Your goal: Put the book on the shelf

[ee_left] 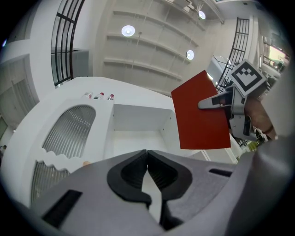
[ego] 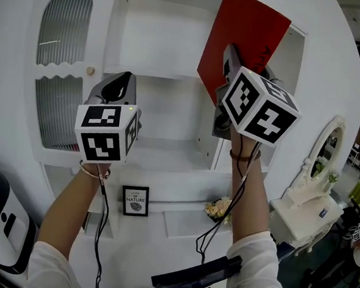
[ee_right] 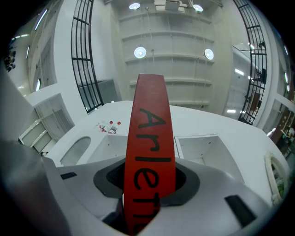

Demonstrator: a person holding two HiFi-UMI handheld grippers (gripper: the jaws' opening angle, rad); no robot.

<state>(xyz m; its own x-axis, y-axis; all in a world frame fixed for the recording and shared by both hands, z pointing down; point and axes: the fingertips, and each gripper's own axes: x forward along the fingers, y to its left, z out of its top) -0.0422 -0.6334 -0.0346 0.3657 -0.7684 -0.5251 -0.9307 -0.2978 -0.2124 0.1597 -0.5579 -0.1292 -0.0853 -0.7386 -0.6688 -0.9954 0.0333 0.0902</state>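
Note:
A thin red book [ego: 240,45] with black lettering on its spine [ee_right: 150,147] is raised in front of the white shelf unit [ego: 167,76], tilted, at the upper right open compartment. My right gripper [ego: 230,57] is shut on its lower part, and both pads press the covers. From the left gripper view the book [ee_left: 200,115] hangs at the right with the right gripper on its edge. My left gripper [ego: 123,81] is lower and to the left, before the middle compartment. Its jaws [ee_left: 147,154] are shut with nothing between them.
An arched ribbed door [ego: 61,65] fills the cabinet's left side. Small bottles [ee_left: 99,96] stand on the cabinet top. Lower down are a framed sign [ego: 135,200] and flowers [ego: 219,208]. A white dressing table with a mirror [ego: 311,197] stands at the right.

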